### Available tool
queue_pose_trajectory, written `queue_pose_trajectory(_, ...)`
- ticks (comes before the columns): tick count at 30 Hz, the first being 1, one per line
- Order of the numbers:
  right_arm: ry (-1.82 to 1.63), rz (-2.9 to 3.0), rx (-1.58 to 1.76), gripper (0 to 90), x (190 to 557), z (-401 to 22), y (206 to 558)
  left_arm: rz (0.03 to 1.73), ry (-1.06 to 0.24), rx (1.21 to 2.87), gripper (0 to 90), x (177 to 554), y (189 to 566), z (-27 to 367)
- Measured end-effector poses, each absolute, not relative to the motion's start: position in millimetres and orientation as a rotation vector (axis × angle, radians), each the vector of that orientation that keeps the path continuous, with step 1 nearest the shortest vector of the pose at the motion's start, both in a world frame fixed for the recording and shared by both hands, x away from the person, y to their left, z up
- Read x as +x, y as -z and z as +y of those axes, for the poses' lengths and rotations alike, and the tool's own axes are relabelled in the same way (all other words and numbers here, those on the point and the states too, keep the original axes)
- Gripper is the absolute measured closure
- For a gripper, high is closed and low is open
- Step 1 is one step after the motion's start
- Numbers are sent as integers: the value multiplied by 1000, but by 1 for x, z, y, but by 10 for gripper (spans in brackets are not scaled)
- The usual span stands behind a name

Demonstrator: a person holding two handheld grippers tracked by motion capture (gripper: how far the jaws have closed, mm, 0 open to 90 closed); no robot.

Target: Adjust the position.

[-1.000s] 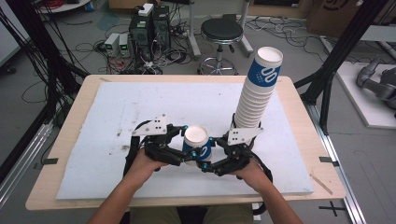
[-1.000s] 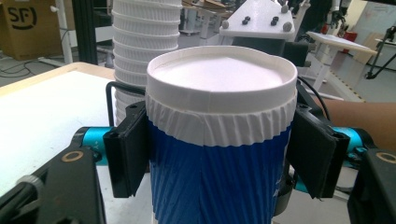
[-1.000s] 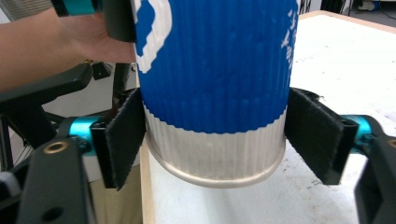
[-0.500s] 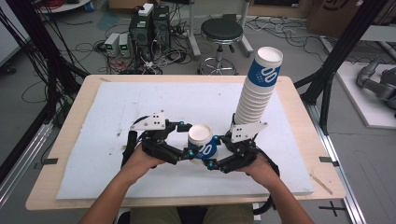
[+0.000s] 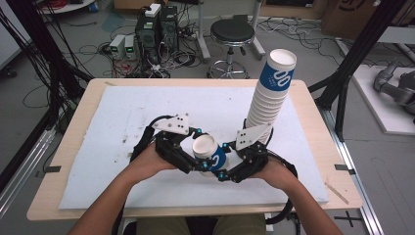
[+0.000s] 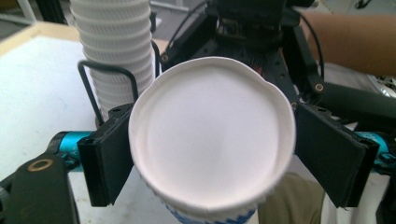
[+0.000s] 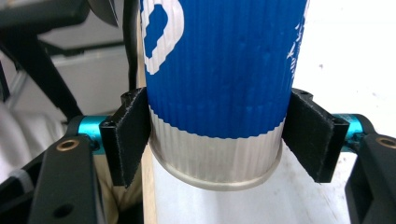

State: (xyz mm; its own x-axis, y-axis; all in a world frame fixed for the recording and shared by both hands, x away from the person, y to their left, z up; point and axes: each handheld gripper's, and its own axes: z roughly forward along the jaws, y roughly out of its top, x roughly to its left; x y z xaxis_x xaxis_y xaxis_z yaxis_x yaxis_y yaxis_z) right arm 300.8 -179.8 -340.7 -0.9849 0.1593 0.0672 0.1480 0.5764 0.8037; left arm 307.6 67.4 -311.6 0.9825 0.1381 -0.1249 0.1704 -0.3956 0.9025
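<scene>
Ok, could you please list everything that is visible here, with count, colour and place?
paper cup: 1, blue and white, between the two tools above the sheet
cup stack: 1, white with a blue top cup, on the sheet's right part
sheet: 1, white, covering the table
table: 1, light wood, centre
stool: 1, black, on the floor beyond the table
computer cases: 2, black, left of the stool
left tool: 1, black, jaws have just been opening, cup rim between them
right tool: 1, black, pads on the cup's base, jaws have just opened slightly
left hand, right hand: each holding its tool
</scene>
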Motion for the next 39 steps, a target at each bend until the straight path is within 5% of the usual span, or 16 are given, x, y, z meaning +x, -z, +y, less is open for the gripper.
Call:
queue_pose_trajectory(5,-1332,2817,231,269,299,-176,337,222,50,1989,176,310,315,68)
queue_pose_trajectory(11,-1287,2840,233,259,299,-174,339,183,67,1979,287,311,319,70)
queue_pose_trajectory(26,-1552,2569,364,144,300,-197,341,276,38,1818,293,314,336,98)
queue_pose_trajectory(39,-1800,2437,427,134,295,-202,359,232,31,1687,294,307,349,101)
